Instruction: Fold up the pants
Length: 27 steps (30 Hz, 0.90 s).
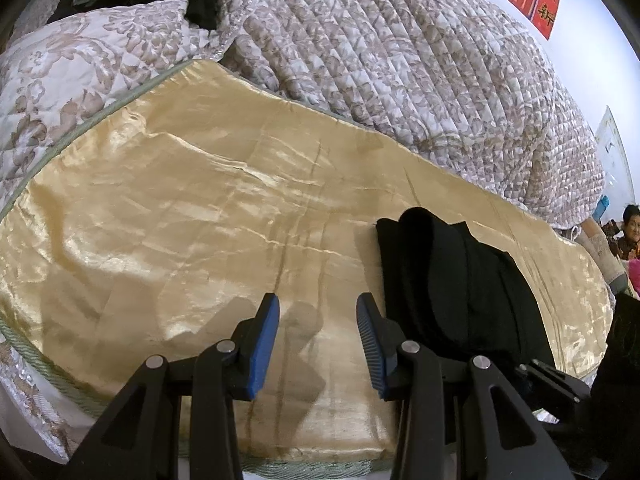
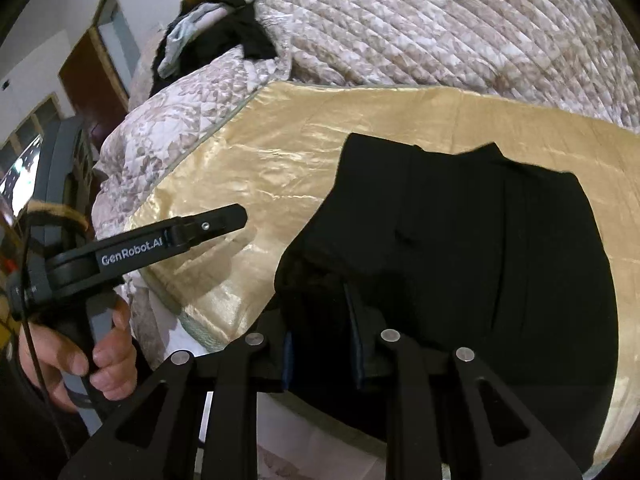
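Black pants (image 1: 456, 284) lie folded in a compact stack on a gold satin cloth (image 1: 200, 208), right of my left gripper (image 1: 318, 344). The left gripper is open and empty, its blue pads hovering over bare cloth beside the pants' left edge. In the right wrist view the pants (image 2: 472, 248) fill the centre. My right gripper (image 2: 322, 340) sits low at the pants' near left corner with its fingers spread; dark fabric lies around and between them, and its pads are partly hidden. The left gripper's body (image 2: 160, 240) shows at the left, held by a hand.
A quilted floral bedspread (image 1: 400, 64) is bunched up behind the gold cloth. A patterned pillow (image 1: 80, 64) lies at the far left with dark clothes (image 2: 224, 36) heaped behind it. A person (image 1: 630, 232) sits at the far right edge. The bed's edge runs along the near side.
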### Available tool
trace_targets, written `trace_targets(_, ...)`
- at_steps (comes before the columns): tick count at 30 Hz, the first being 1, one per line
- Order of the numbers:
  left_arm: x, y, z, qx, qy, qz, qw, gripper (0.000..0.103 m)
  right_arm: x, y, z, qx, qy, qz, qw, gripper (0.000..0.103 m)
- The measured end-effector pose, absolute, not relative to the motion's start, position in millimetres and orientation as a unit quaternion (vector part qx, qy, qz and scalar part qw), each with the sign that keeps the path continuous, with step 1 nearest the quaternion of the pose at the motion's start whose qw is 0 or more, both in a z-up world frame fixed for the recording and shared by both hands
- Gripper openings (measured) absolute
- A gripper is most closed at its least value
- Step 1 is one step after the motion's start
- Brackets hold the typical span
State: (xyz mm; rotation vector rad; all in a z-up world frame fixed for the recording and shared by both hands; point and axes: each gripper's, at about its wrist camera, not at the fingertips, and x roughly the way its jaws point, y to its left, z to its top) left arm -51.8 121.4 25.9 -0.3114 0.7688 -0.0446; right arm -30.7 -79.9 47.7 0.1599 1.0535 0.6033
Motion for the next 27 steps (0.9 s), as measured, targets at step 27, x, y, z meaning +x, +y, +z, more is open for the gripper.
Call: trace_targets(27,15,32,72,-0.079,0.357,-0.151,0.918,0.043,57,-194,69,0.095,0.521,0.202,0.824,0.025)
